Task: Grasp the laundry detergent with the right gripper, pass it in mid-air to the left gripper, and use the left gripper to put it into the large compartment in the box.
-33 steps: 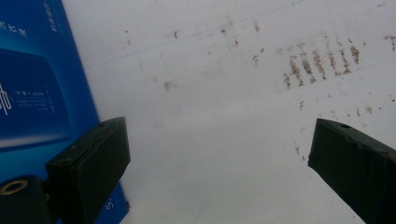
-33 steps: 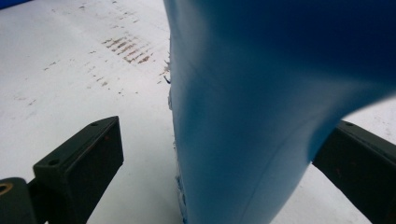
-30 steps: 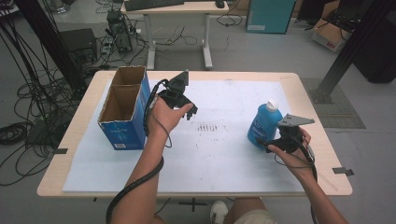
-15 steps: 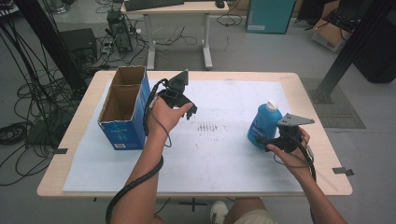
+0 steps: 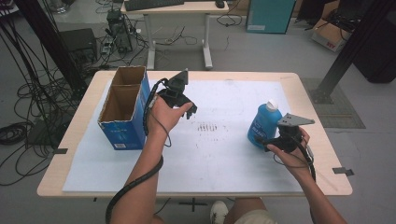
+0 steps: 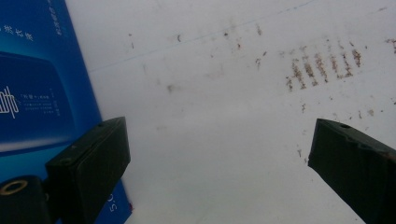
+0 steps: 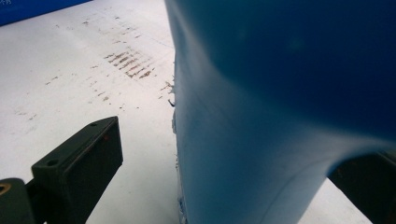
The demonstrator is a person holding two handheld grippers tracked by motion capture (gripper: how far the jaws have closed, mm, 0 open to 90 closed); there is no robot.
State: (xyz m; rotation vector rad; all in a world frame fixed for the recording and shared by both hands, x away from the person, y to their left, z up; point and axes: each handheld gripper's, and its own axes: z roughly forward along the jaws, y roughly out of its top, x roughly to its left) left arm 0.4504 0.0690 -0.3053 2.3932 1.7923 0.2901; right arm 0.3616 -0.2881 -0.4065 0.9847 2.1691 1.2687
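Right gripper [image 5: 273, 140] jaws spread around blue bottle [image 5: 264, 122], not yet clamped; left gripper [image 5: 183, 103] agape, empty, cardboard box [image 5: 122, 108] beside; lift, boxing likely remained

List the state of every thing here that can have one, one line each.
Blue bottle: upright on the table, white cap on, between the right jaws.
Cardboard box: upright, top open, two compartments, nothing visible inside.
Left hand-held gripper: open, holding nothing, above the white sheet.
Right hand-held gripper: open around the bottle's base, left jaw clear of it.
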